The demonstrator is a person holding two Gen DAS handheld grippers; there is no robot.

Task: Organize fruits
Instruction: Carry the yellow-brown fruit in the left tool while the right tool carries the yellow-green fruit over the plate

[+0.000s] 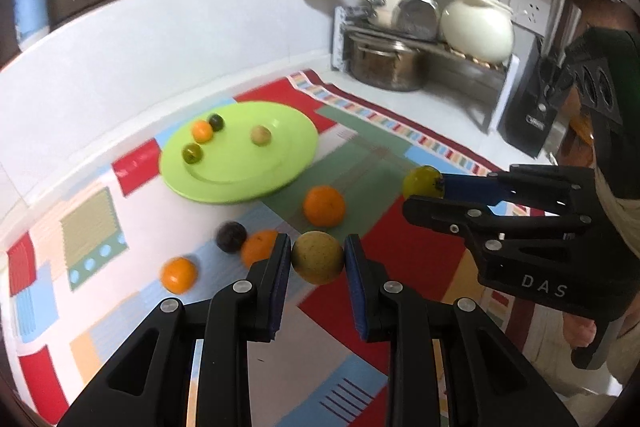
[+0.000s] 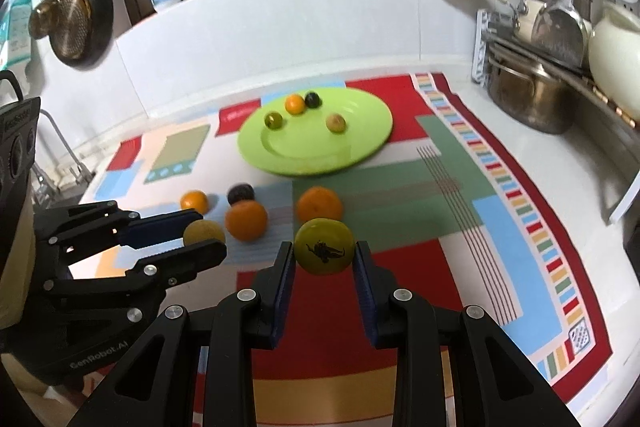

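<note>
Both grippers loaded, both clear of the cloth.

My left gripper [image 1: 318, 257] is pinching a dull yellow-brown fruit [image 1: 317, 257] between its blue pads; the fruit sits at the fingertips, lifted off the patchwork tablecloth [image 1: 420, 251]. From the right wrist view the same fruit [image 2: 204, 231] shows at the tip of the left gripper [image 2: 202, 235], at the left of the frame.

My right gripper [image 2: 324, 253] is clamped on a yellow-green fruit with a dark mark [image 2: 324, 247], also held at the fingertips above the cloth. From the left wrist view the right gripper [image 1: 424, 187] comes in from the right with that fruit [image 1: 422, 182] at its tip.

Green plate [image 2: 360, 147] lies toward the back of the cloth, near the white wall. On it: four small fruits, namely a small orange [image 2: 295, 104], a dark fruit [image 2: 312, 99] just beside it, a green one [image 2: 273, 120] and a tan one [image 2: 335, 123] set apart to the right.

Loose on the cloth in front of the plate: large orange [image 2: 320, 203], second orange [image 2: 245, 220], smaller orange [image 2: 194, 201], dark purple fruit [image 2: 241, 193]. The dark one touches or nearly touches the second orange; I cannot tell which.

Some motion blur in both views.
</note>
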